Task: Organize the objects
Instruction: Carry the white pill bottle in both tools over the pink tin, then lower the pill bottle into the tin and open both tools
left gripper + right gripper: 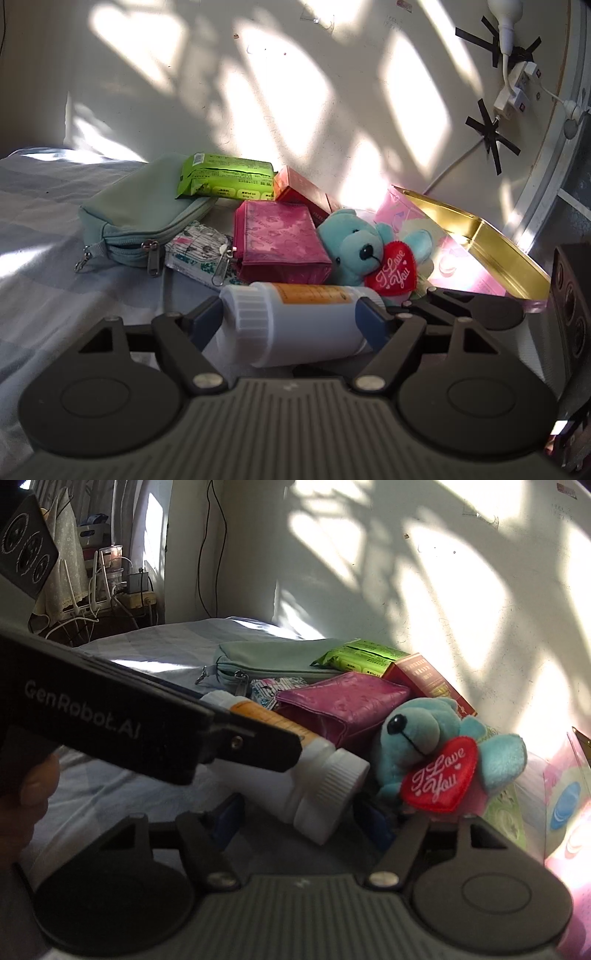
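My left gripper (291, 317) is shut on a white pill bottle (295, 325) with an orange label, held sideways by its two ends above the bed. In the right wrist view the same bottle (317, 794) hangs from the left gripper's arm, its ribbed cap between my right gripper's (299, 819) open blue fingers (376, 823). I cannot tell if they touch it. Behind lie a blue teddy bear (354, 247) with a red heart, a magenta wallet (280, 240), a teal pouch (147, 214), a green packet (225, 177) and a red box (303, 192).
An open gold-lined tin (491, 251) with pink sides stands at the right against the sunlit wall. A patterned tissue pack (199, 251) lies by the pouch. The bed has a blue checked sheet (44, 258). A cluttered stand with cables (107, 587) is at the far left.
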{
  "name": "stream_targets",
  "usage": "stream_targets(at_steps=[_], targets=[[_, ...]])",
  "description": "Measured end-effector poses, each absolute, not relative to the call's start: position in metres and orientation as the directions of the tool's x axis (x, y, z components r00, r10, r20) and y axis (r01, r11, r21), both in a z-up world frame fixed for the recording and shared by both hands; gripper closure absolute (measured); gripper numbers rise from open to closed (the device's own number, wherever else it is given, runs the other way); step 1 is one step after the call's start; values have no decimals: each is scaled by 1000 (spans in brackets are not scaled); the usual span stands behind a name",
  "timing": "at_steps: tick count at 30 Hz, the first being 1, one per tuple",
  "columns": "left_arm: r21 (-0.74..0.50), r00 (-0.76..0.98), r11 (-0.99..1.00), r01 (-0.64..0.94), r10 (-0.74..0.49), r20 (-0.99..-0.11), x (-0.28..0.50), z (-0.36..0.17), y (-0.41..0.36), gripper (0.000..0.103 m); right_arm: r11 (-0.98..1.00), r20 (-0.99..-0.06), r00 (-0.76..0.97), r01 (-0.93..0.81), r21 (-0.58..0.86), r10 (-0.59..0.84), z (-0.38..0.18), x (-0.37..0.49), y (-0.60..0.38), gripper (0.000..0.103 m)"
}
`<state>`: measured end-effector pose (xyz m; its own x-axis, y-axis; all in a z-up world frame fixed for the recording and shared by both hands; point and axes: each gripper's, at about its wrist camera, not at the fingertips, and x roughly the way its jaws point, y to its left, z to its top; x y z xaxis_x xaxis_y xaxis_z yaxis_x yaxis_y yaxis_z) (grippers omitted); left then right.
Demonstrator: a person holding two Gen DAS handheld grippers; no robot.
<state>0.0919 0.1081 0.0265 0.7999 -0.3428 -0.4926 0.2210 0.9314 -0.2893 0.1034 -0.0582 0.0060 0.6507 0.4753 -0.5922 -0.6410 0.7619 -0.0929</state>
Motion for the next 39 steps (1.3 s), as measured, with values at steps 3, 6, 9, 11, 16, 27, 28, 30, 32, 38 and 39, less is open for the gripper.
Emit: stream_targets(at_steps=[3,6,9,11,16,27,28,30,32,38,39], targets=[[-291,788,924,247,-366,-495,79,28,101,24,774,-590,653,-629,-73,475,10,90,-67,40],[-277,770,919,282,-389,-507,63,25,86,24,782,-600,653,-619,-74,461,8,69,-80,40],[-258,748,910,325,-415,-518,51,24,68,23,797,-617,644,-603,-46,452,11,50,-98,40],[-250,734,899,360,-438,-519,45,26,56,23,813,-615,656,-581,-43,436,12,38,-111,40],[-188,732,875,446,-478,-486,40,44,17,23,860,-567,734,-504,-84,375,21,10,-143,40],[-50,707,776,628,-597,-379,72,90,-96,23,963,-405,900,-234,-134,162,59,26,-235,40],[-43,703,769,638,-603,-377,76,90,-105,23,969,-400,905,-211,-130,143,61,33,-245,40],[-33,689,753,657,-618,-378,84,90,-125,23,978,-397,912,-165,-124,103,61,44,-264,40],[-33,676,743,669,-626,-388,92,86,-140,23,985,-397,915,-128,-119,71,59,57,-280,40],[-77,644,750,657,-611,-460,117,69,-166,24,996,-413,911,-41,-73,7,44,70,-308,39],[-77,650,761,644,-598,-470,119,67,-167,24,998,-407,913,-31,-63,2,43,70,-310,39]])
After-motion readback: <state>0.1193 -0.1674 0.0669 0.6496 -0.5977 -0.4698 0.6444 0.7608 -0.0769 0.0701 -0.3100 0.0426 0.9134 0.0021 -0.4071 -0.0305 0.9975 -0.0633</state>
